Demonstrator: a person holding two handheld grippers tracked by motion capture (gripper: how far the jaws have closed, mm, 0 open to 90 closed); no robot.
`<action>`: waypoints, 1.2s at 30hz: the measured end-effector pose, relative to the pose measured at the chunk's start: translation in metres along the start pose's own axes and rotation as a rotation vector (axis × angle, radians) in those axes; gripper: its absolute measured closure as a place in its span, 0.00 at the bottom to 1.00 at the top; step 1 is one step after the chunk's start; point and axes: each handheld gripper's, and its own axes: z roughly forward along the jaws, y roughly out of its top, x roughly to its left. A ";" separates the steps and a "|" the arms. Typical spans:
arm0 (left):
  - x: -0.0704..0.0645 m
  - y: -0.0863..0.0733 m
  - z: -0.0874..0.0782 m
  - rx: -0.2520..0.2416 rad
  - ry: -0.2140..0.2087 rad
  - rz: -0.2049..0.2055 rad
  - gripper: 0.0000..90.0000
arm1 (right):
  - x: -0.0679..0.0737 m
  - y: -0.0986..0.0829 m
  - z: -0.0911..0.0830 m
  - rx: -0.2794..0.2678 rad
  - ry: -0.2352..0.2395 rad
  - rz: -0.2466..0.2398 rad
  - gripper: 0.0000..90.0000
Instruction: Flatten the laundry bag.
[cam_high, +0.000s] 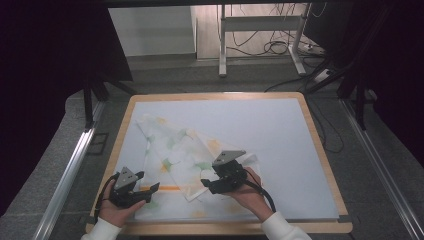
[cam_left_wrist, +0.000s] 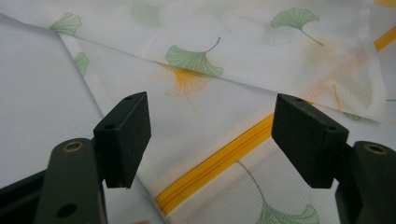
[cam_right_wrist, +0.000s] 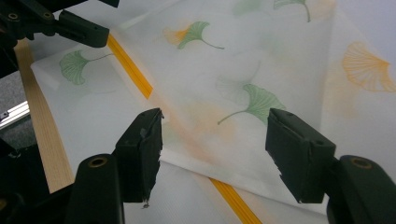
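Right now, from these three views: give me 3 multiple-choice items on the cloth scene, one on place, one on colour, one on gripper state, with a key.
1. Where on the table does the leaf-print cloth lie?
A. far right corner
B. near left part
C. hanging off the far edge

2. What colour is the stripe on the cloth?
A. blue
B. black
C. orange-yellow

3. How does the left gripper stand?
A. jaws open above the cloth
B. shut on the cloth
C. shut on a cup

Key: 1 B, the high view shows the cloth spread from the middle toward the near left edge. 2 C, the stripe runs orange-yellow between the jaws in the left gripper view. 3 A, the left jaws stand wide apart with cloth visible between them; the right gripper is open too.
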 end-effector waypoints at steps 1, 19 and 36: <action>0.000 0.000 0.000 0.000 0.000 0.000 0.31 | 0.000 0.000 0.000 0.000 0.000 0.000 0.40; -0.001 0.000 0.001 0.008 -0.002 0.011 0.31 | 0.029 0.004 0.042 0.105 0.054 -0.067 0.41; -0.001 0.000 0.001 0.011 -0.005 0.012 0.31 | 0.046 -0.002 0.072 0.200 0.045 -0.125 0.42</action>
